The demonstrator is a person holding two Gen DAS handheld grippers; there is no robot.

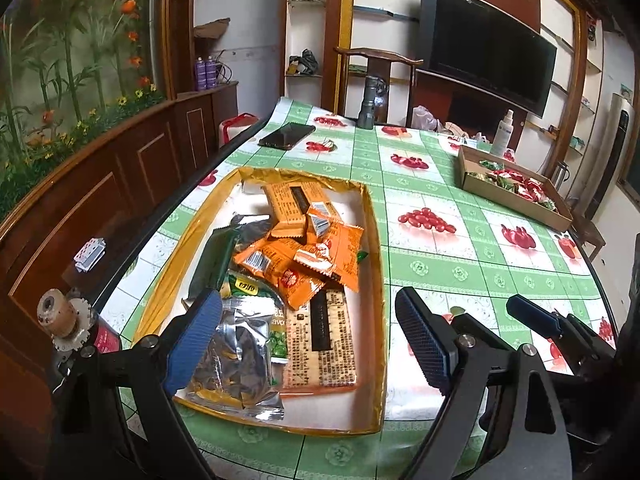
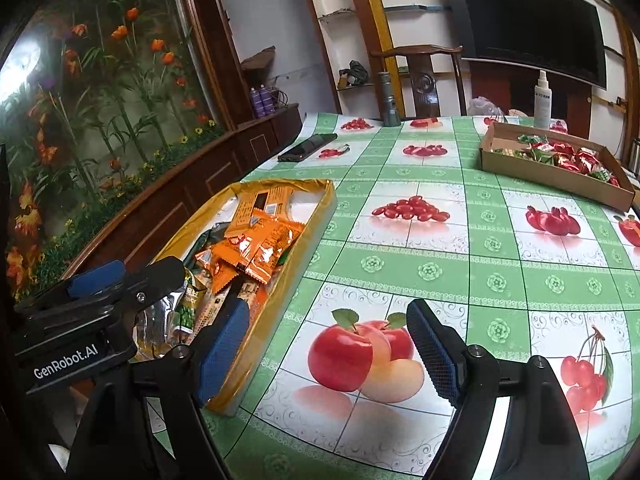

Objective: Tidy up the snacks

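Blue-padded fingers point(image 1: 196, 340) of the left tool point(image 1: 308, 344) are standing wide apart over the near end of the gold-rimmed tray point(image 1: 376, 240), with nothing pinched between them; the left finger is hanging just above a silvery bag of dark snacks point(image 1: 232, 360), though I cannot tell whether it is touching. Beside it, the right tool point(image 2: 328, 356) is also spreading wide and holding nothing, its left finger point(image 2: 224, 352) hovering at the tray's right rim and its right finger over the apples printed on the green checked cloth point(image 2: 440, 272) covering the surface.

Inside the tray, a heap of orange packets point(image 1: 304, 248) is lying in the middle and towards the far end. A long tan bar with black printing point(image 1: 324, 340) is lying along the near right side, a green pea packet point(image 1: 276, 332) is sitting between it and the silvery bag, and a dark green packet point(image 1: 212, 264) is lying along the left.

Far to the right, well apart from the tray, a brown cardboard box point(image 2: 540, 172) is holding red and green sweets point(image 2: 568, 156). A white spray bottle point(image 2: 543, 100) is standing just beyond it. At the far end, a dark phone point(image 1: 286, 136) is lying flat and a grey torch point(image 1: 369, 104) is standing upright in front of a wooden chair point(image 1: 376, 64).
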